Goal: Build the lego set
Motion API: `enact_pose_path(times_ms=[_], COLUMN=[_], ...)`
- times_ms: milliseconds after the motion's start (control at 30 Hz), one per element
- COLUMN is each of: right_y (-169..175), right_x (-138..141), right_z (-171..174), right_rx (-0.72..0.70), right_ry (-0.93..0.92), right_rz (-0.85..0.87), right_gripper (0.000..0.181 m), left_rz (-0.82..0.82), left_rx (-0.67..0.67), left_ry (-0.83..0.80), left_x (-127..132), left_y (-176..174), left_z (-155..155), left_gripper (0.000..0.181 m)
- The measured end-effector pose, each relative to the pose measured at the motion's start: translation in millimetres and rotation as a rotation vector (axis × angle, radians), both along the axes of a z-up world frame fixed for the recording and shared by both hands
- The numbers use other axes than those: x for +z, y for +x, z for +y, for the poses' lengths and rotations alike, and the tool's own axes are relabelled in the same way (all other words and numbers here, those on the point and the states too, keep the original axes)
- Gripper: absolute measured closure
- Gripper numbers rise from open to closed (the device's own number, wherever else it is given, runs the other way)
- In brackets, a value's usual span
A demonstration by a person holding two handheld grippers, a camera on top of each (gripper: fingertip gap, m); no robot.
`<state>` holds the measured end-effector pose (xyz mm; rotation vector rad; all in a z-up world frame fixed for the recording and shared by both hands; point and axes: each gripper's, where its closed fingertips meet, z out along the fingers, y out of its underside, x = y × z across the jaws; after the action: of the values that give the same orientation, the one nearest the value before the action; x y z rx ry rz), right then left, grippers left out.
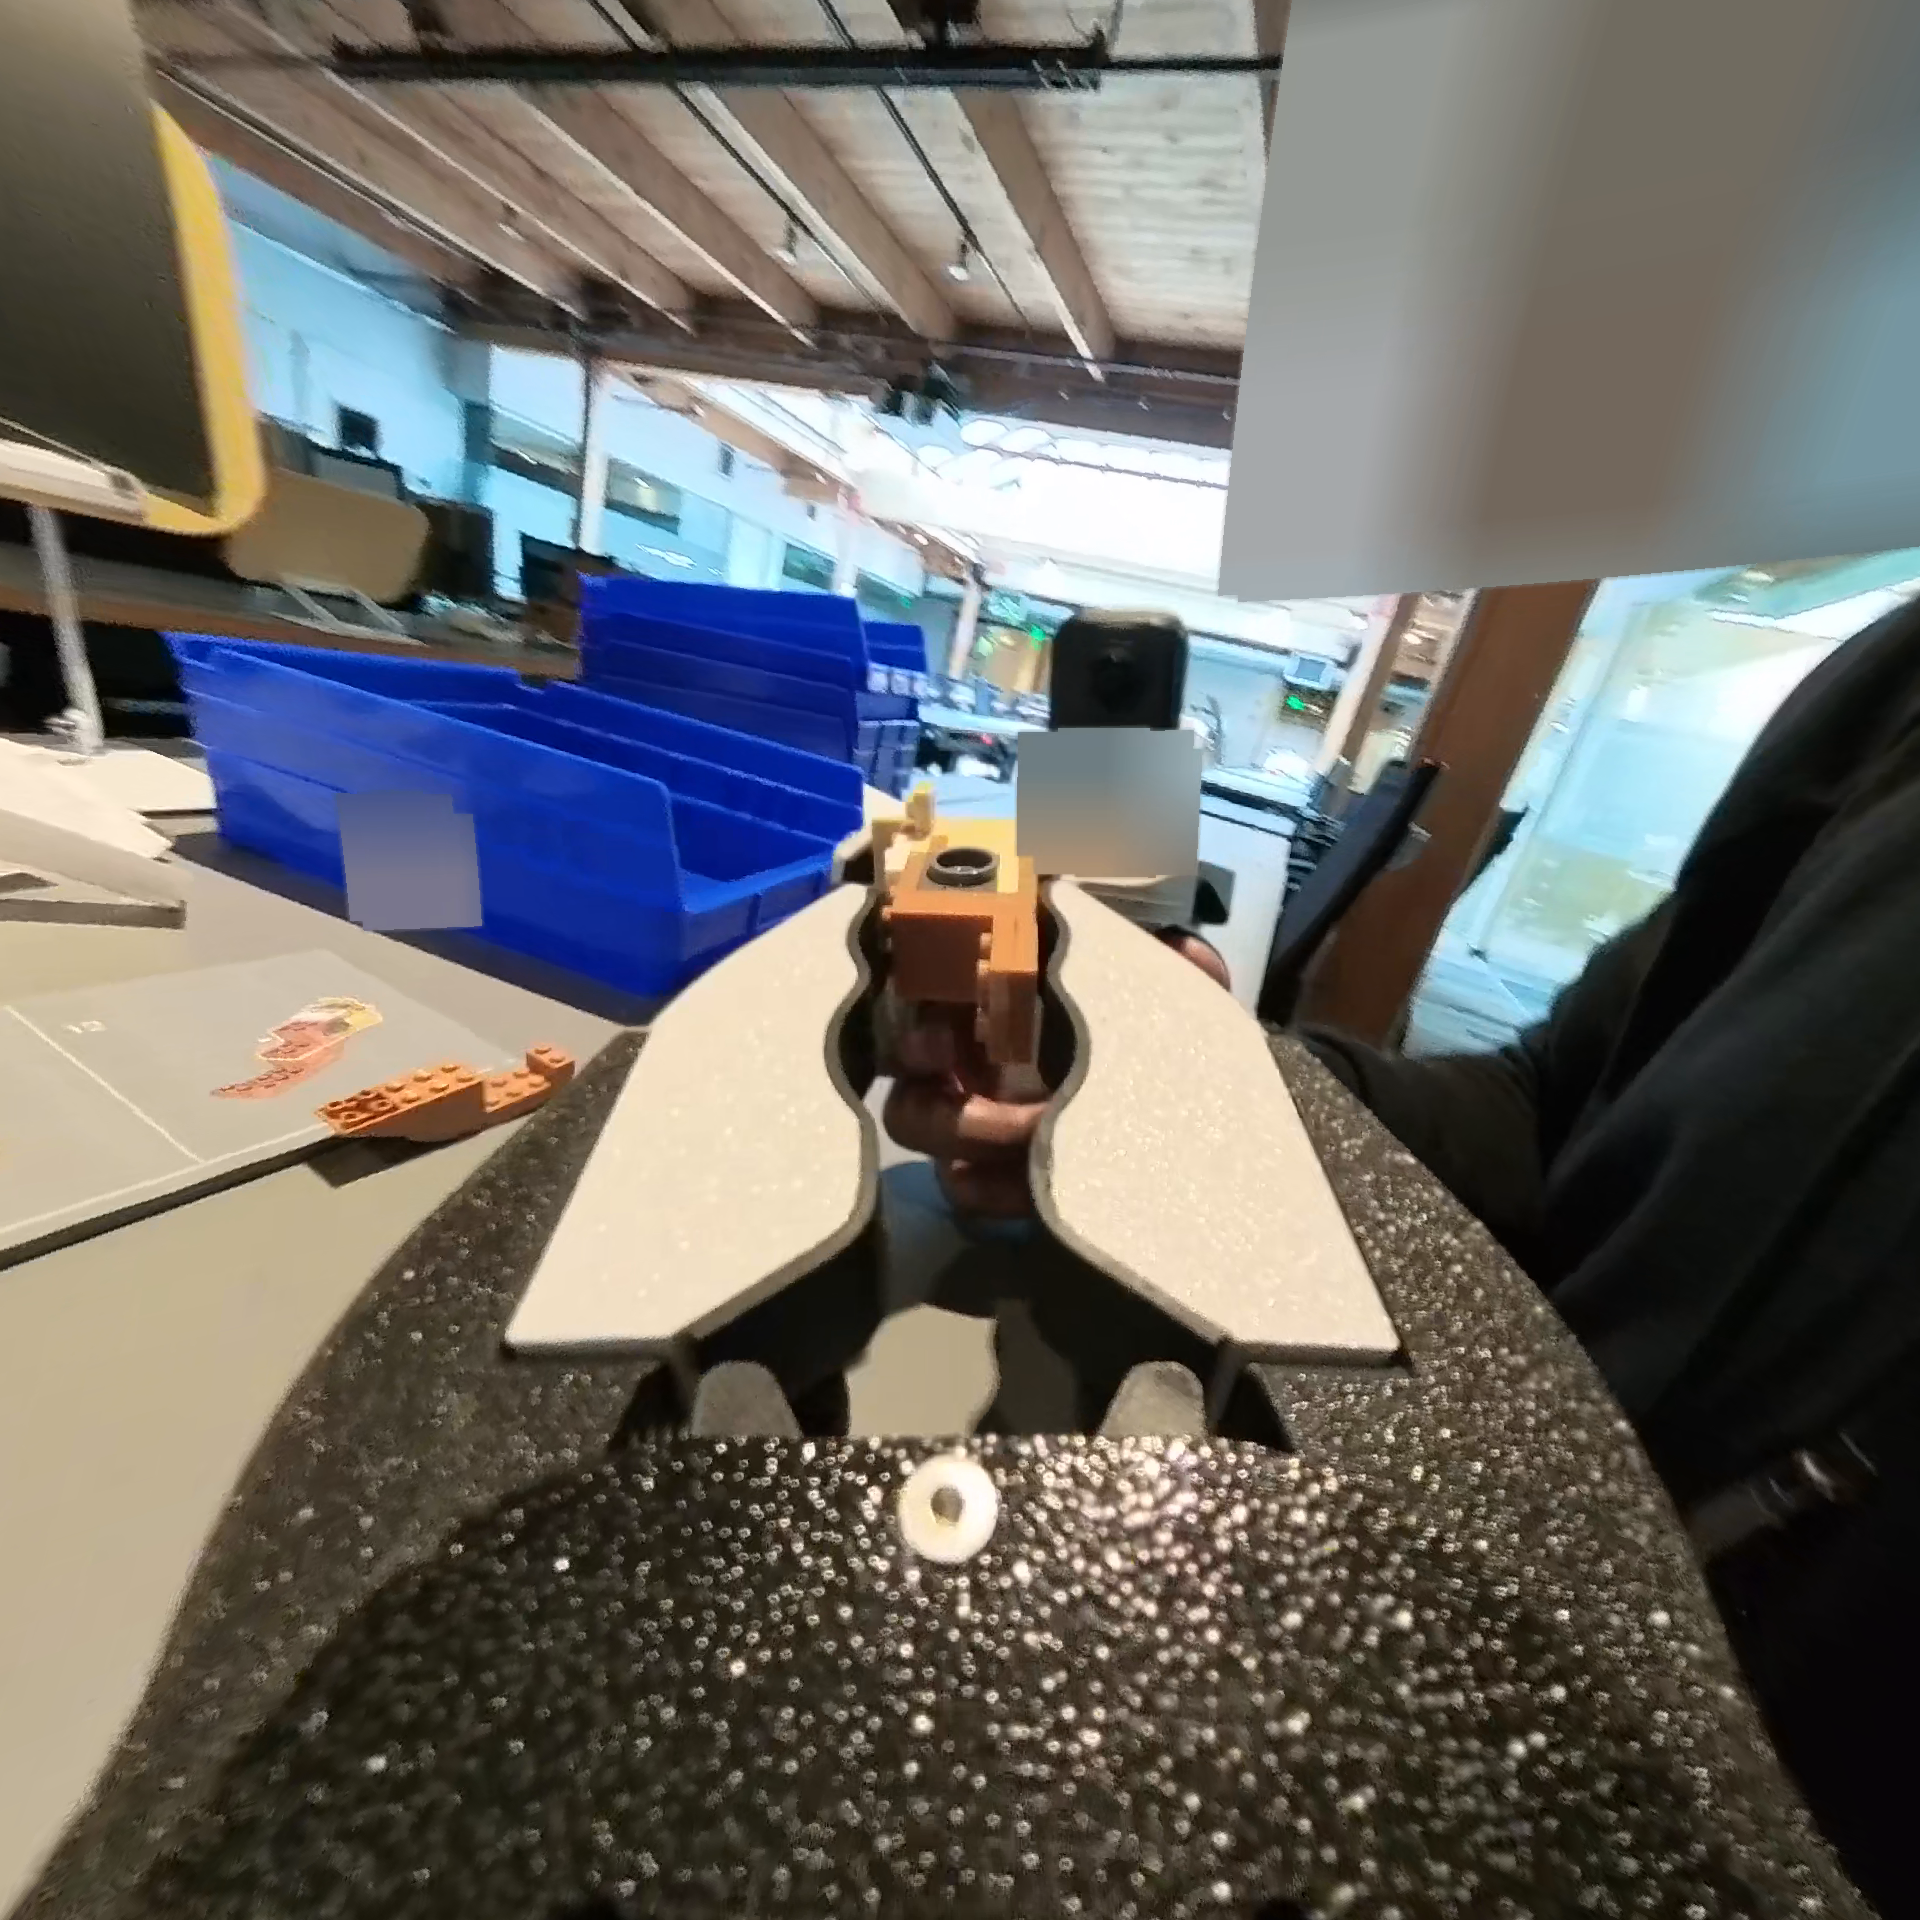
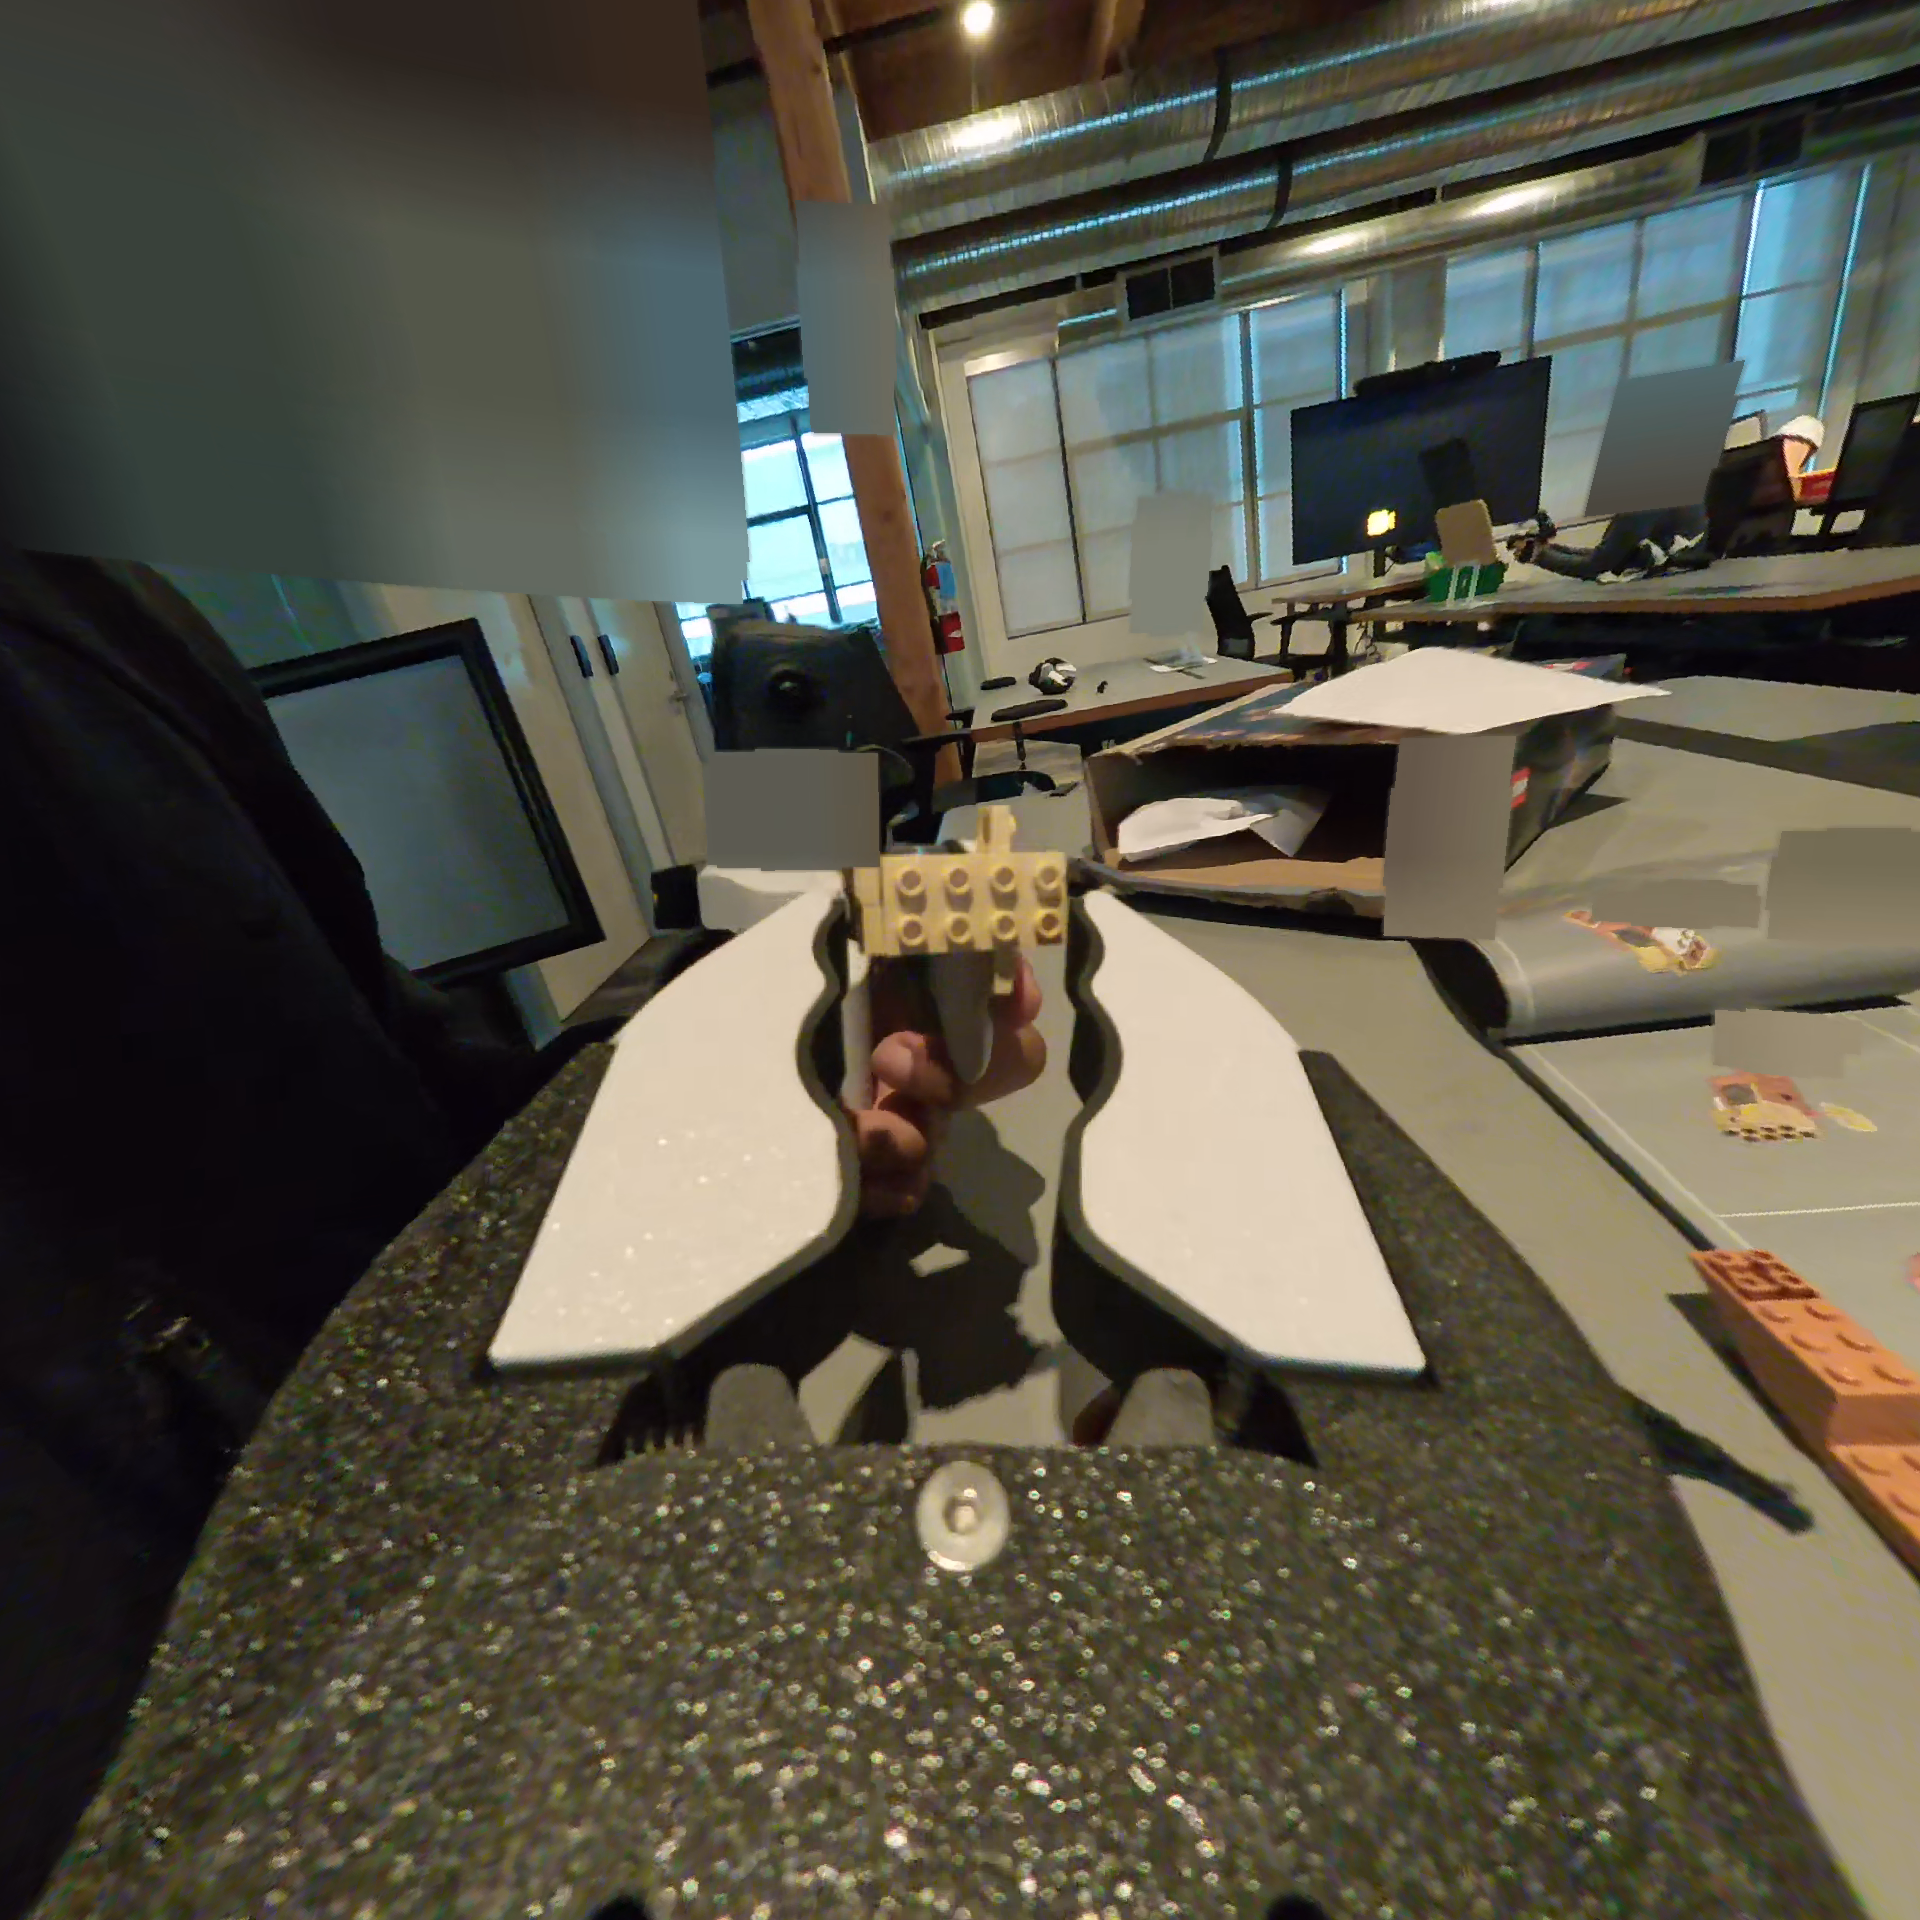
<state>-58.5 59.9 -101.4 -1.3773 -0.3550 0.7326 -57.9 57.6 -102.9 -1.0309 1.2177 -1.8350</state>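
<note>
My left gripper (image 1: pixel 954 914) is shut on an orange-brown lego assembly (image 1: pixel 935 940) with a black ring on top, held in the air above the table. Tan pieces (image 1: pixel 902 821) stick out at its far side. My right gripper (image 2: pixel 961 920) faces it and is shut on the tan studded part (image 2: pixel 966 904) of the same build. The right gripper's body and camera (image 1: pixel 1120 670) show beyond the build in the left wrist view. A hand (image 2: pixel 935 1081) shows under the build. Whether the tan and orange parts are fully joined is hidden.
A long orange hull piece (image 1: pixel 447 1091) lies on the open instruction booklet (image 1: pixel 156 1081); it also shows in the right wrist view (image 2: pixel 1829 1371). Blue bins (image 1: pixel 540 821) stand behind. An open cardboard box (image 2: pixel 1340 810) lies on the grey table (image 2: pixel 1714 748). The person's dark sleeve (image 1: pixel 1714 987) is close. My left and right fingertips are right by each other. The long orange hull piece (image 1: pixel 447 1091) sits 15 cm or so from the ends of my right fingers. The right camera catches it too, in the right wrist view (image 2: pixel 1805 1350).
</note>
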Motion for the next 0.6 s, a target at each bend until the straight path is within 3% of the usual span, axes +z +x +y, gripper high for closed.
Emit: enact_pose_path(times_ms=[133,333,600], right_y=[-3,-6,-12], right_x=[4,7,8], right_z=[-15,-35,-53], right_rx=[-0.013,-0.058,-0.089], right_ry=[0.022,0.048,0.073], right_rz=[0.023,-0.022,-0.049], right_gripper=[0.139,0.139,0.144], left_rz=[-0.026,-0.041,-0.047], left_rx=[0.06,0.148,0.173], left_ry=[-0.025,0.077,0.158], left_x=[3,0,-3], left_y=[-5,-12,-16], left_z=[-9,-28,-53], left_gripper=[0.155,0.155,0.155])
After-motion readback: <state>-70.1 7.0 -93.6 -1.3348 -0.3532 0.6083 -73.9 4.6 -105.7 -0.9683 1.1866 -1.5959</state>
